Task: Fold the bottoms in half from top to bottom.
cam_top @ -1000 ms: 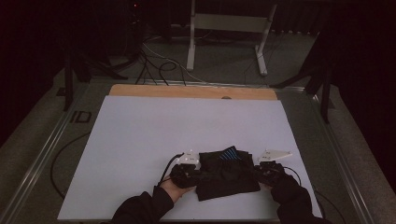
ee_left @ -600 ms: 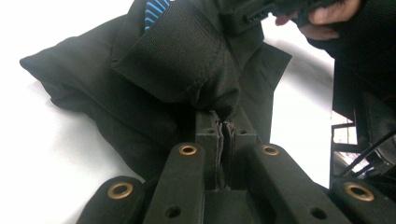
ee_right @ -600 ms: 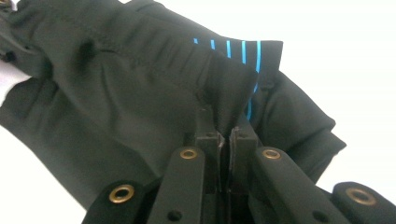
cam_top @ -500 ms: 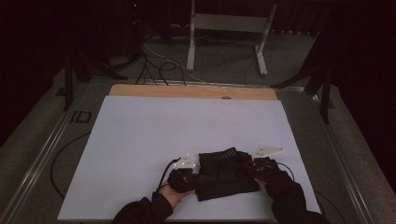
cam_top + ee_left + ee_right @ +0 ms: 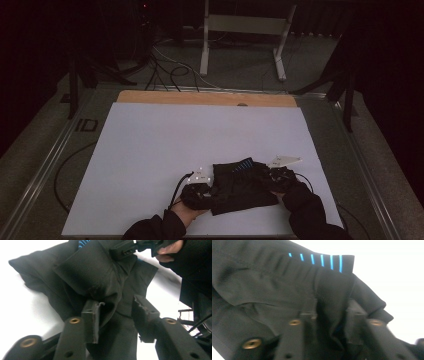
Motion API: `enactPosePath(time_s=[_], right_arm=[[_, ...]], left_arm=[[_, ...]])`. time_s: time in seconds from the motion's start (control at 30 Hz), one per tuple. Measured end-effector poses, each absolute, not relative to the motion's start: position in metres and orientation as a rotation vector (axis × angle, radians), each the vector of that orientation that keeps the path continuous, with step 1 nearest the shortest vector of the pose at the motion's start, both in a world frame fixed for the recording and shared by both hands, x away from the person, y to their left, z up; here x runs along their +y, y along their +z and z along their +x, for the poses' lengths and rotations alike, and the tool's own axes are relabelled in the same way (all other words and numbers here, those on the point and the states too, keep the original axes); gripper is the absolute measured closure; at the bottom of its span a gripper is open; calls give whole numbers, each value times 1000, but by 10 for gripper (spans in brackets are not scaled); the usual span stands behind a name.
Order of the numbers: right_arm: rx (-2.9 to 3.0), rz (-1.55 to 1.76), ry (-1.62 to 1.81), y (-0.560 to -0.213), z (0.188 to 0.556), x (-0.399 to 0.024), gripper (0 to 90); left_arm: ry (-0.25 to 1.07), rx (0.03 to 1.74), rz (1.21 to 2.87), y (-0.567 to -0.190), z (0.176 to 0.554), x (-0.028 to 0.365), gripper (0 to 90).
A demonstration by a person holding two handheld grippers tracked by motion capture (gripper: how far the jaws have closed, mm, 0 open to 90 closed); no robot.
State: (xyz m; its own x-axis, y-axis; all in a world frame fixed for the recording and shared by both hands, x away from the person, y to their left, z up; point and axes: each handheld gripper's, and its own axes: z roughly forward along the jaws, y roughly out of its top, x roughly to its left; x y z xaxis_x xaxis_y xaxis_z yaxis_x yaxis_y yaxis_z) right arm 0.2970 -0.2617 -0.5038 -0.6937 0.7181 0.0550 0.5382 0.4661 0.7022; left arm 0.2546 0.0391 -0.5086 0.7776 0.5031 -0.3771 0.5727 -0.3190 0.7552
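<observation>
A black garment (image 5: 243, 184) with thin blue stripes along one hem lies crumpled near the white table's front edge. My left gripper (image 5: 211, 192) is at its left side and my right gripper (image 5: 271, 180) at its right. In the left gripper view the jaws (image 5: 116, 303) have just been opening. They stand apart over the black cloth (image 5: 100, 272), with a fold resting against one jaw. In the right gripper view the jaws (image 5: 331, 307) have also just been opening. A ridge of the cloth (image 5: 274, 285) sits loose between them.
The white table sheet (image 5: 200, 135) stretches away from the garment to a wooden strip (image 5: 205, 97) at the far edge. A white metal stand (image 5: 245, 25) and floor cables (image 5: 165, 70) lie beyond it. The other hand (image 5: 170, 250) shows at the top of the left gripper view.
The right gripper's grey plate has shifted a little to the left and away from the person. The left hand and the garment have stayed about where they were.
</observation>
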Motion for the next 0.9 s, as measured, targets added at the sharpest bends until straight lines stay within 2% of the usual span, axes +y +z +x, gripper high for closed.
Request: enactPosePath(time_s=[0.07, 0.17, 0.23, 0.27, 0.33, 0.4, 0.53, 0.9], right_arm=[[2449, 1095, 1071, -500, 296, -265, 566], [2419, 1099, 1106, -492, 297, -269, 541], [2397, 1102, 1122, -486, 299, -271, 552], [2385, 1100, 1124, -483, 300, -273, 565], [2366, 1085, 1132, -477, 304, -275, 623], [2353, 1094, 1114, -473, 309, -275, 748], [2373, 1057, 1060, -474, 324, -272, 896], [2465, 1105, 993, -497, 371, -258, 900]], left_arm=[[-68, 811, 1969, -502, 254, 42, 536], [-37, 827, 1945, -492, 257, 51, 531], [-5, 838, 1918, -486, 259, 58, 536], [12, 843, 1910, -483, 260, 61, 543], [60, 850, 1896, -479, 264, 66, 625], [75, 863, 1893, -479, 268, 68, 737], [103, 909, 1902, -483, 276, 68, 874], [-7, 961, 1949, -503, 298, 51, 896]])
